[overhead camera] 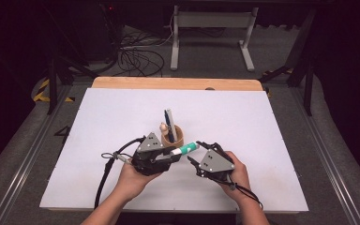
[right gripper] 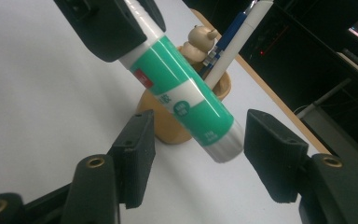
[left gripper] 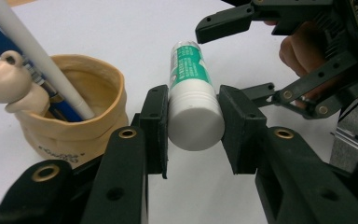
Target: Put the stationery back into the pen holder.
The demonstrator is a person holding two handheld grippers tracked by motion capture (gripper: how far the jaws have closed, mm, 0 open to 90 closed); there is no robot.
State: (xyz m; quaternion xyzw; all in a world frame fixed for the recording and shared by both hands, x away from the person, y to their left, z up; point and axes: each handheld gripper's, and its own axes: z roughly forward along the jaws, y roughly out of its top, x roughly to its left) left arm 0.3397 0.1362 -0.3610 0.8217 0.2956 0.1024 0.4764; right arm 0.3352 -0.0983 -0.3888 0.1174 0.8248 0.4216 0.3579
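Observation:
A green and white glue stick (overhead camera: 186, 149) hangs level above the white mat, and my left gripper (overhead camera: 172, 153) is shut on its white cap end (left gripper: 193, 126). The stick's green body (left gripper: 191, 70) points toward my right gripper (overhead camera: 197, 151). In the right gripper view the stick's far end (right gripper: 214, 135) lies between my right gripper's (right gripper: 198, 158) open jaws, with a gap to each pad. Just behind stands a tan pen cup (overhead camera: 173, 136) with a blue pen, a white pen and a small bear figure (left gripper: 9, 81).
The white mat (overhead camera: 262, 140) covers a wooden table whose far edge (overhead camera: 178, 83) shows at the back. A cable (overhead camera: 104, 173) trails from the left gripper toward the front edge. Beyond the table are a white stand and floor cables.

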